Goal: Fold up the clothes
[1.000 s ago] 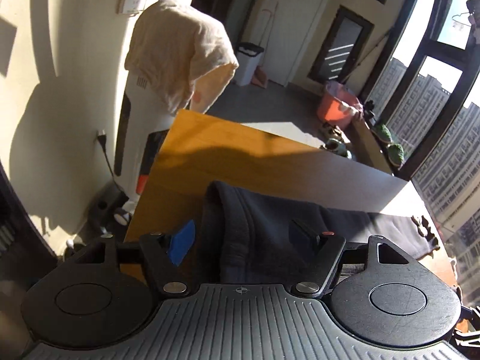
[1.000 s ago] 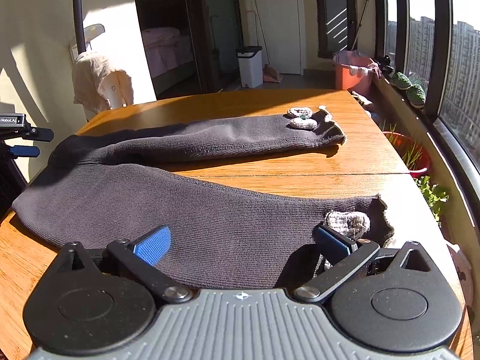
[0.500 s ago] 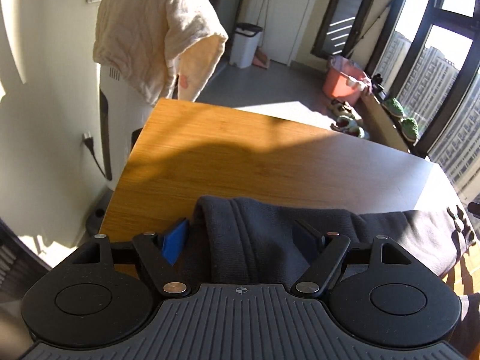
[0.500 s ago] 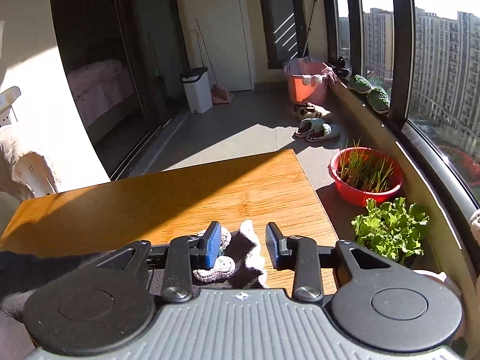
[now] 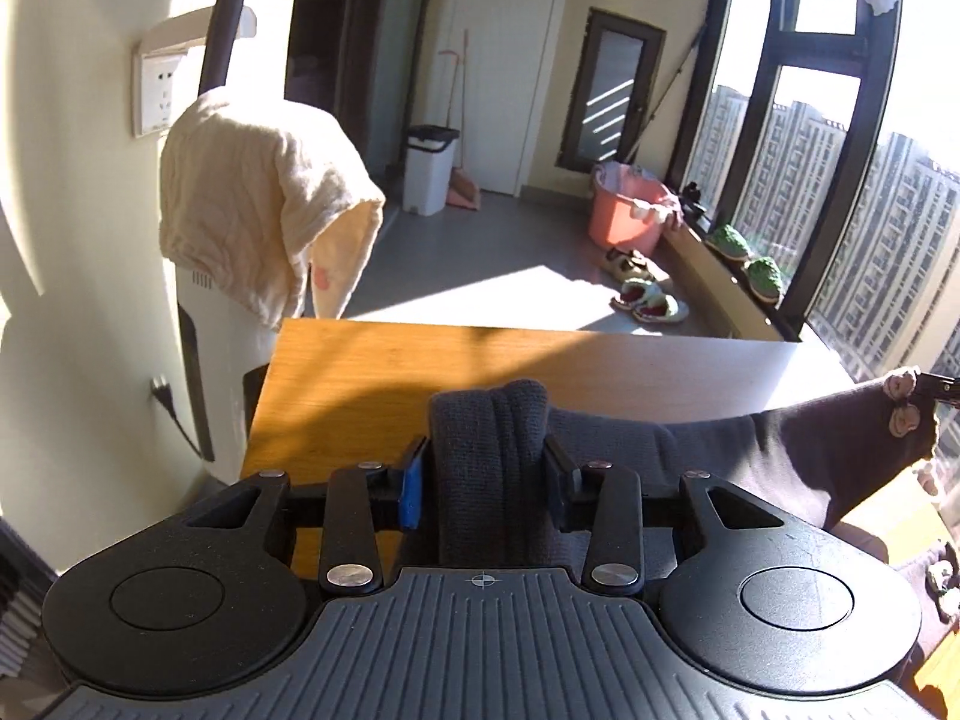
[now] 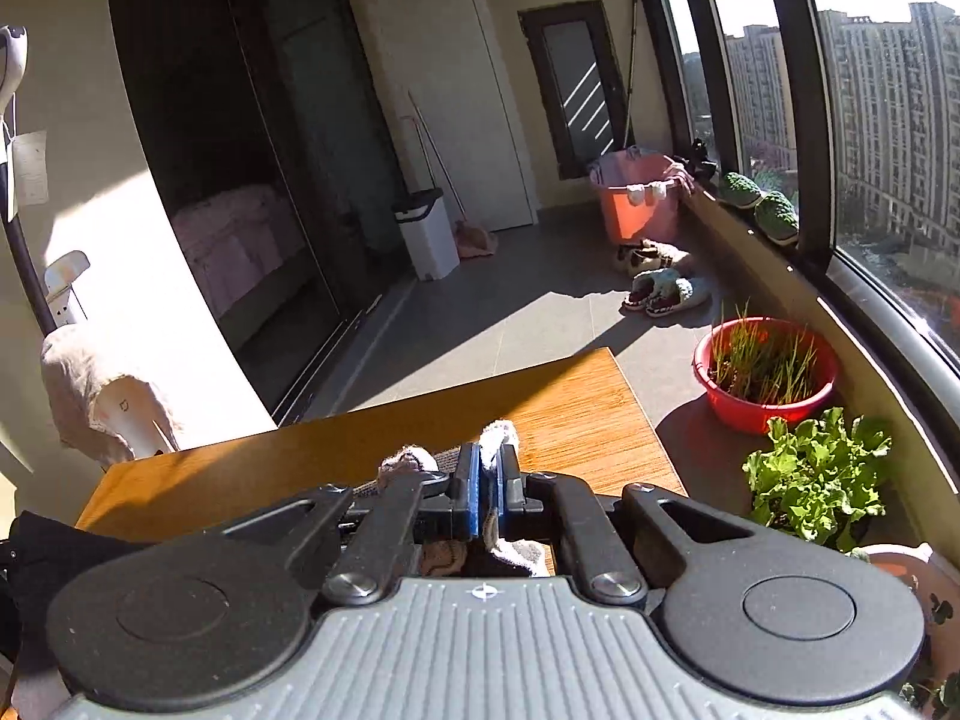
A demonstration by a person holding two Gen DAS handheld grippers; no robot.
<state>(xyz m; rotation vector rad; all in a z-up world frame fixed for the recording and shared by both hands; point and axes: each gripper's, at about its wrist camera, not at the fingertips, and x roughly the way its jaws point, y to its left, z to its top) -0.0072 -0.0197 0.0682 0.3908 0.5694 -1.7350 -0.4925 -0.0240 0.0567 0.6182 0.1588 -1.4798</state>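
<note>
Trousers [image 5: 708, 450] stretch sideways between both grippers: left gripper [image 5: 487, 483] clamped on the waist, right gripper [image 6: 487, 495] on the cuffs

The knit garment [image 5: 498, 450] is dark charcoal grey with pale pink-grey trim. The table [image 5: 372, 366] is honey-orange wood grain. A cream towel [image 5: 252, 204] hangs nearby, and 1 red basin [image 6: 765, 381] holds green shoots.

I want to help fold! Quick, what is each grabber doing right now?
Left gripper: shut on the dark knit garment.
Right gripper: shut on the garment's trimmed cuff.
</note>
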